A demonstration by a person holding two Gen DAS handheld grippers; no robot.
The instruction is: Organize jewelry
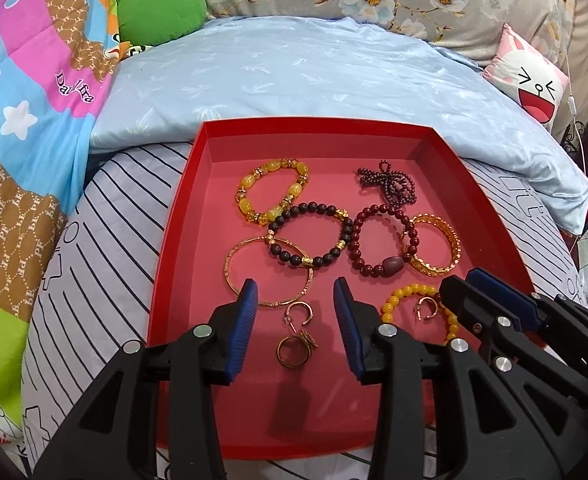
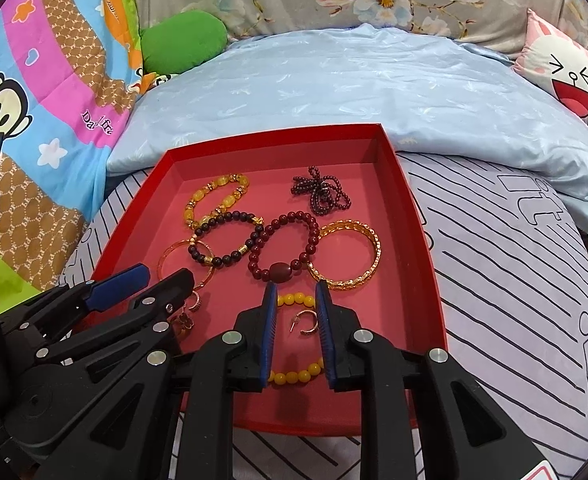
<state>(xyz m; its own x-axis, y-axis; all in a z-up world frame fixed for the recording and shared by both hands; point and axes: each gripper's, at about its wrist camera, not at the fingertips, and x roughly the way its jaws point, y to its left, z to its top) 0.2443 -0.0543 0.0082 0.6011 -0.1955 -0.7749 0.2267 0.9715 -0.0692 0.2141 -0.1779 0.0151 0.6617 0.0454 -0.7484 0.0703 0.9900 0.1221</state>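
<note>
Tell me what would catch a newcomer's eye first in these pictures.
The shallow red cardboard tray on the striped bedsheet stands out first, strewn with bracelets such as the yellow and gold beaded bracelet at its far left. Next come the open left gripper over a small gold hoop earring, and the open right gripper astride a second gold hoop earring.

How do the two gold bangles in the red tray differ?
The thin bangle is a plain, slim hoop at the tray's left; the wide bangle is a broad, textured band at the right. Dark beads overlap the thin one; red beads overlap the wide one. Both lie flat.
</note>
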